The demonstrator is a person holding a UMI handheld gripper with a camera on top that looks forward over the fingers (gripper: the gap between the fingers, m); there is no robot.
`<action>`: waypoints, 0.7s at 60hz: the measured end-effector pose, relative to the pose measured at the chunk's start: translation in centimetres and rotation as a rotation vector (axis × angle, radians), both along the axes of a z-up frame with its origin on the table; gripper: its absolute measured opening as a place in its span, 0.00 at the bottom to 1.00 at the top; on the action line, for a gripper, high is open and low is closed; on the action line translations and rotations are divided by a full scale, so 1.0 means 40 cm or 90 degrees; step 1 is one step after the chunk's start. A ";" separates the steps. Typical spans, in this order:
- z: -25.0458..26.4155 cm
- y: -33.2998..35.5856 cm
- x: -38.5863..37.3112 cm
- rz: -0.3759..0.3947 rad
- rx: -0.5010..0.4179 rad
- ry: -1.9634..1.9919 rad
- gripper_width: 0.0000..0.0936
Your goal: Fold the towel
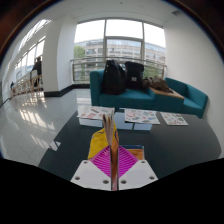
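Note:
My gripper [113, 135] is shut, its two magenta pads [100, 160] pressed together on a thin orange-brown fold of the towel that stands up between them. More of the towel [97, 147], yellow, shows just behind the pads on both sides, hanging over the dark grey table [60, 150]. The rest of the towel is hidden below the fingers.
Printed papers [140, 117] lie spread at the table's far end. Beyond them stands a teal sofa [165, 98] with black bags [115, 78] on it, before large windows. A person [37, 72] stands far off at the left, across a shiny floor.

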State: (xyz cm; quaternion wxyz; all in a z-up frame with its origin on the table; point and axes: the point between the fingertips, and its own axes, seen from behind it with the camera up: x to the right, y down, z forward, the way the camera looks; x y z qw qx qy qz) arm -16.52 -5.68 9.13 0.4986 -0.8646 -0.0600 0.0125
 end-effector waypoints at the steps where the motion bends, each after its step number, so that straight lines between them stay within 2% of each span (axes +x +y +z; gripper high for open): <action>1: -0.015 0.004 0.029 -0.011 -0.006 -0.003 0.09; 4: -0.074 -0.002 0.107 -0.041 -0.034 -0.008 0.15; 9: -0.148 0.005 0.193 -0.065 -0.074 -0.005 0.35; 12: -0.183 -0.007 0.235 -0.073 -0.092 -0.002 0.51; 15: -0.170 -0.020 0.271 -0.084 -0.086 0.010 0.65; 18: -0.138 -0.023 0.290 -0.086 -0.071 0.023 0.74; 29: 0.057 -0.108 0.326 -0.058 -0.011 0.065 0.83; 35: 0.152 -0.189 0.329 -0.042 0.011 0.084 0.84; 42: 0.202 -0.291 0.324 -0.024 0.025 0.081 0.84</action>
